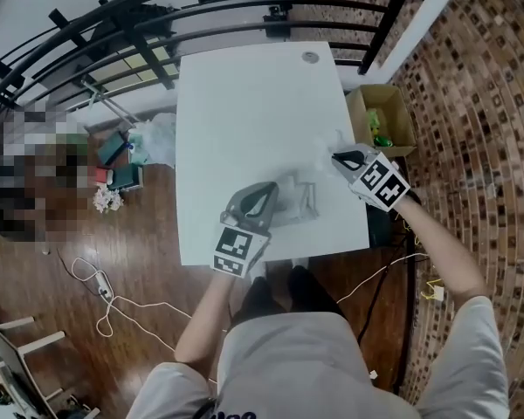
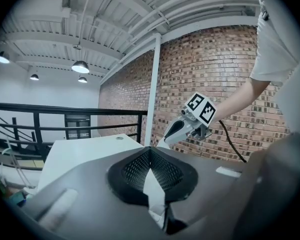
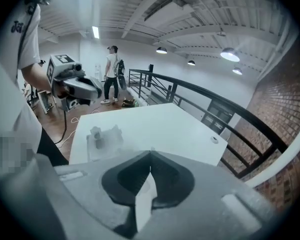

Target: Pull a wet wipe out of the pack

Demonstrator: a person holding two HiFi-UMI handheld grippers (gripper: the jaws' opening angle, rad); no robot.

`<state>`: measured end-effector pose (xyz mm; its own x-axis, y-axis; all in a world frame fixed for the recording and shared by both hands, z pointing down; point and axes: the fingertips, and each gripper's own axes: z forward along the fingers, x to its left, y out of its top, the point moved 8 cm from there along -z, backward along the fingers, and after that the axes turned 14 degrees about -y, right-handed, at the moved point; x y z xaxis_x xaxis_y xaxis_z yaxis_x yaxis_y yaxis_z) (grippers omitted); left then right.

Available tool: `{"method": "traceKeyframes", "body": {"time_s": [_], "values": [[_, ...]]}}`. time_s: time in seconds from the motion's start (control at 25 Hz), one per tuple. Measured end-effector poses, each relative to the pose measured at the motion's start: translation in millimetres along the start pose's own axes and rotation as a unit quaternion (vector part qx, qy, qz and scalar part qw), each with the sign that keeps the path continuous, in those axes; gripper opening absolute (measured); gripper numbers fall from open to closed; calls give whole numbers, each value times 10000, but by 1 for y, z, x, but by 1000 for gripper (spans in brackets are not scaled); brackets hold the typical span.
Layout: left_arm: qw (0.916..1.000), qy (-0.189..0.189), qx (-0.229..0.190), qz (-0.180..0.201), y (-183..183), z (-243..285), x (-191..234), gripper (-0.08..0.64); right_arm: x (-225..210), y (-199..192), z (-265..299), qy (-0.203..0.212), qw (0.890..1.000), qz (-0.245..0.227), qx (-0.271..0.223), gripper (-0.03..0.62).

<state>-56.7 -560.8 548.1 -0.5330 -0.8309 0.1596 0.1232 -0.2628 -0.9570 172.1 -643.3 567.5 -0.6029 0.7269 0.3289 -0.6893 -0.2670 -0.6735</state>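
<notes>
**Wipe Appears Free of the Pack, Held Off to One Side**

A person stands at a white desk with a gripper in each hand. The right gripper is clenched, its jaws tight together over the desk's right side. A pale scrap trails from its tip, and it looks like the wet wipe, though it is faint against the white top. The pack lies flat on the desk near the front edge, between the two grippers and apart from the right one. The left gripper hovers just beside the pack's left end with its jaws closed too. No view shows it holding or pressing the pack.

From where I stand, the pull looks largely done. The sheet seems to have left the opening, and nothing can be seen stretched between the pack and the right gripper's tip. What may be left is to carry the wipe fully clear or set it down. Whether a second sheet has followed it up out of the pack is too small and blurred to tell.
</notes>
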Motion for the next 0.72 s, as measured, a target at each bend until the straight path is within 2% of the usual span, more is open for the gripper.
{"method": "traceKeyframes", "body": {"time_s": [0.2, 0.32, 0.36, 0.4, 0.44, 0.48, 0.6, 0.72], "values": [[9999, 69, 76, -44, -5, 0, -1, 15, 9, -45, 46, 23, 9986, 211, 491, -8], [9998, 136, 89, -81, -7, -4, 0, 15, 12, -72, 62, -129, 9950, 345, 924, -6], [9998, 160, 97, -89, -7, -6, 0, 15, 11, -77, 64, -195, 9938, 431, 1003, 9], [9997, 183, 109, -93, -8, -7, 1, 15, 9, -83, 65, -276, 9927, 539, 1040, 57], [9997, 207, 118, -99, -8, -8, 2, 15, 6, -87, 66, -380, 9916, 661, 1044, 92], [9996, 235, 114, -116, -8, -9, 3, 15, 3, -91, 66, -499, 9904, 795, 1012, 98], [9992, 333, 1, -209, -5, -14, 4, 15, 0, -92, 53, -858, 9860, 1167, 832, 98], [9990, 384, -127, -184, 3, -21, 0, 15, 6, -82, 28, -1135, 9829, 1347, 534, 97]]}}
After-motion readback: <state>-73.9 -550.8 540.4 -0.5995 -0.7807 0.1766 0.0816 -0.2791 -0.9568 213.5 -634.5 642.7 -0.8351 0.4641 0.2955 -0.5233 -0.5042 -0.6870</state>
